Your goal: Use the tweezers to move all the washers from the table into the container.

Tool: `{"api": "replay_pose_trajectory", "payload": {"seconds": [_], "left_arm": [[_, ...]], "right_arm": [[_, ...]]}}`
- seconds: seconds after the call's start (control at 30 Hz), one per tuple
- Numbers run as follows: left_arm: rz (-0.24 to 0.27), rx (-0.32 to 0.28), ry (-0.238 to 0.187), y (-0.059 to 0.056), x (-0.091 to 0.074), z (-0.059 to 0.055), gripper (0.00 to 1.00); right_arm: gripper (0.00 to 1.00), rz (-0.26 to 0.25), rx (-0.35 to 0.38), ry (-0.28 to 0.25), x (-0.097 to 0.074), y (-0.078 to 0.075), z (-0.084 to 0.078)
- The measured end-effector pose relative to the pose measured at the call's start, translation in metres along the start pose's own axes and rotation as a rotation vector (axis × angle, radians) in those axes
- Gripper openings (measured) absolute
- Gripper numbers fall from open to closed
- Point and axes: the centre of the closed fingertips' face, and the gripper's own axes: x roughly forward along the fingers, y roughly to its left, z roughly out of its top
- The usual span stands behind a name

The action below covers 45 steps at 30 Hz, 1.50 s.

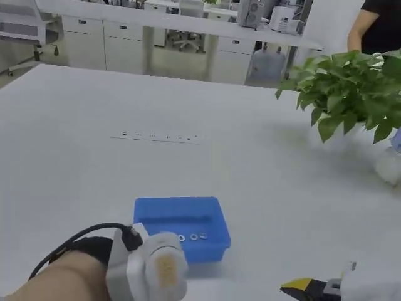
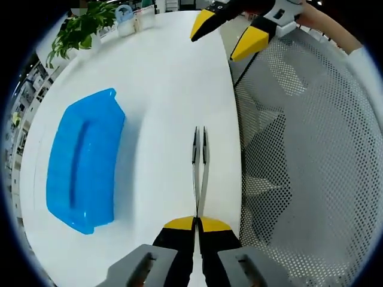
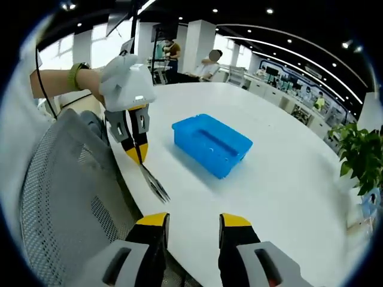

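Right now, by my judgement, I am between picks. My left gripper [image 2: 196, 226] has its fingers [image 2: 179, 225] clamped on the handle end of the slim metal tweezers [image 2: 199, 170]. The tweezer tips stand a sliver apart over the white desk [image 2: 161, 89], near its edge, with nothing between them. My right gripper [image 3: 191, 222] hangs nearby, its fingers [image 3: 152, 220] apart and empty. Just beyond, the blue plastic container [image 1: 175, 213] holds three small metal washers [image 1: 193, 237]. Well past it lies a thin row of tiny pieces [image 1: 156, 136], too small to make out, though they are likely the remaining washers. The next move calls for reaching over the container to that row and easing the tips around one washer's rim.
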Motion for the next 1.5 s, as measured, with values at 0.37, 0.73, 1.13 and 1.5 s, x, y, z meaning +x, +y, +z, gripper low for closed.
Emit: {"api": "replay_pose_trajectory", "payload": {"seconds": [0.37,0.73,1.13,1.5], "left_arm": [[0.142,-0.153,-0.041,0.005,-0.008,0.0,0.16],[0.344,-0.541,-0.518,0.016,-0.08,0.019,0.45],[0.661,-0.77,-0.981,0.034,-0.18,0.009,0.79],[0.771,-0.828,-1.038,0.045,-0.198,0.0,0.99]], "right_arm": [[0.34,0.085,-0.044,-0.111,-0.004,-0.006,0.02],[0.58,0.05,0.263,-0.418,-0.007,-0.043,0.056],[0.79,-0.204,0.417,-0.602,-0.04,-0.097,0.059],[0.99,-0.28,0.312,-0.599,-0.049,-0.103,0.07]]}}
